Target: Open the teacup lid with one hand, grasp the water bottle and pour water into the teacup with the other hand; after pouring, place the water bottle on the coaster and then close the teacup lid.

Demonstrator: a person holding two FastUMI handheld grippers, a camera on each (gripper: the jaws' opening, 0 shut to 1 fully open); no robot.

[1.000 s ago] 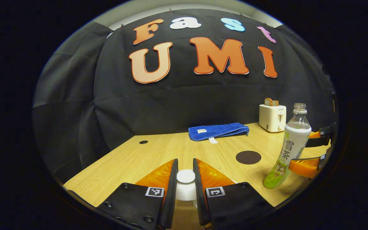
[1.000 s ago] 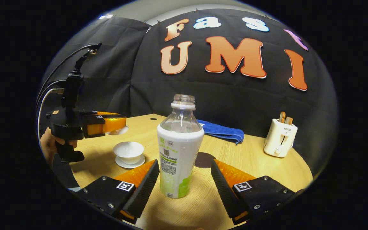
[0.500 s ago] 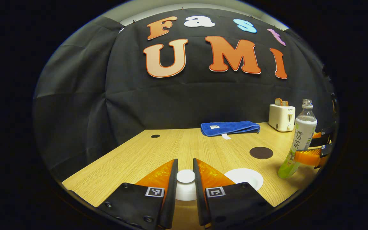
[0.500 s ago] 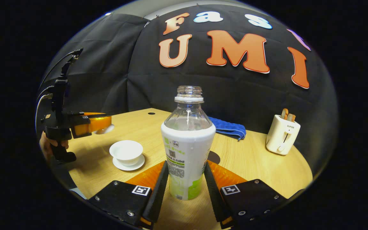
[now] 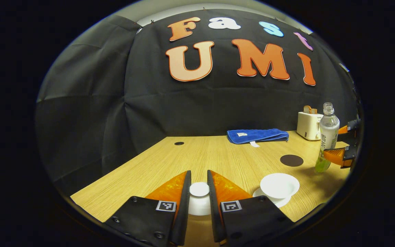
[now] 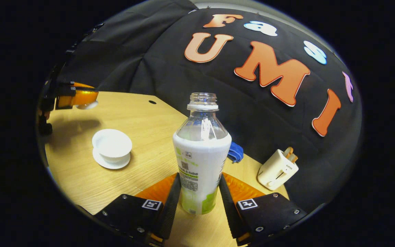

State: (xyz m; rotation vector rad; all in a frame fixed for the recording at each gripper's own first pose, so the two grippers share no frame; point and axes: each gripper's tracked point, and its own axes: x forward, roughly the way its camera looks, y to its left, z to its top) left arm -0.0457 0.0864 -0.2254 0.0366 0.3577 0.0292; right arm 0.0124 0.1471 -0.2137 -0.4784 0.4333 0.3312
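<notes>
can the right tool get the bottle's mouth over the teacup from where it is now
Probably yes. The right tool grips the uncapped water bottle, and the teacup sits open on its saucer with bare table between them. The left tool holds the lid off to the side.

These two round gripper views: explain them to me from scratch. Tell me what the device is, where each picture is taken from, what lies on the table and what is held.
A person holds a two-finger gripper in each hand; each carries a camera looking forward along its own fingers.

In the left gripper view, the left gripper is shut on the white teacup lid, held off the cup.

In the right gripper view, the right gripper is shut on the uncapped water bottle. The other gripper shows at the far left there, with the lid.

On the wooden table lie the open teacup on its saucer, a dark round coaster, a folded blue towel and a white toaster at the back.
</notes>
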